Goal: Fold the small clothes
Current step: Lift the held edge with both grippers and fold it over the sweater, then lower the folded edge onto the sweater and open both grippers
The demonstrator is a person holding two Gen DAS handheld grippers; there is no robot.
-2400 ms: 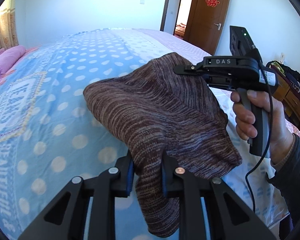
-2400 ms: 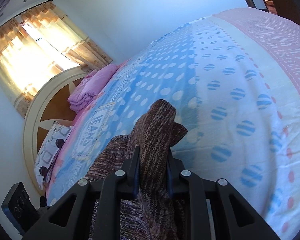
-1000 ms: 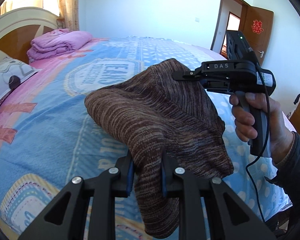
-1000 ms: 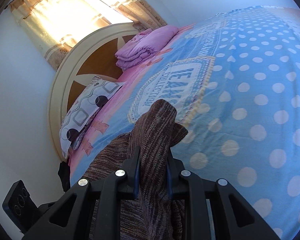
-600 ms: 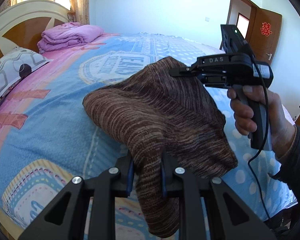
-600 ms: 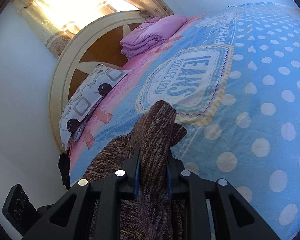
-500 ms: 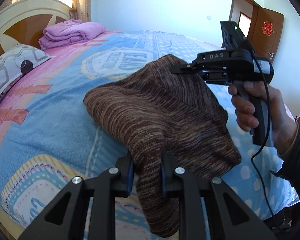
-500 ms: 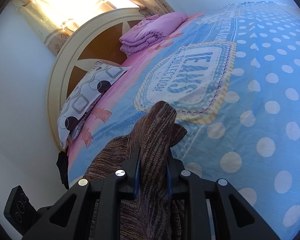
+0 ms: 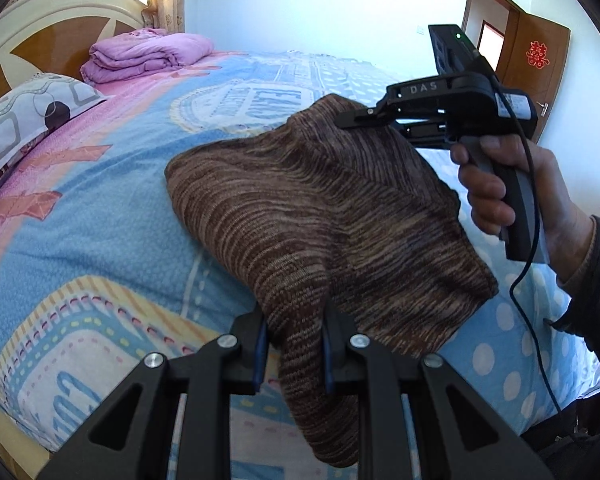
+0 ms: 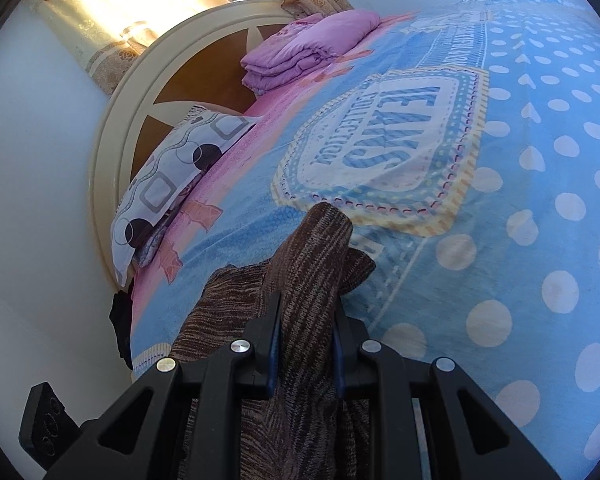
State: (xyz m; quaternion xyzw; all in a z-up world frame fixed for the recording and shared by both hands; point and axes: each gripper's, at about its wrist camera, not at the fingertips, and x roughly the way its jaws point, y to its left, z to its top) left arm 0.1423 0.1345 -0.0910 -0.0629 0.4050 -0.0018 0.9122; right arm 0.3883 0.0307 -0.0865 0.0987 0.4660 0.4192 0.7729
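Both your grippers have swung toward the headboard [image 9: 40,28] and sunk nearer the bed [image 9: 100,208], left gripper [image 9: 294,344] and right gripper [image 10: 305,340] each pinching the brown knit [image 9: 320,208].

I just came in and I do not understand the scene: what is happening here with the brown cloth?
A person is holding a brown knitted garment above the bed with two handheld grippers. The left gripper is clamped on one part, the right gripper on another. The garment hangs bunched between them, not laid flat.
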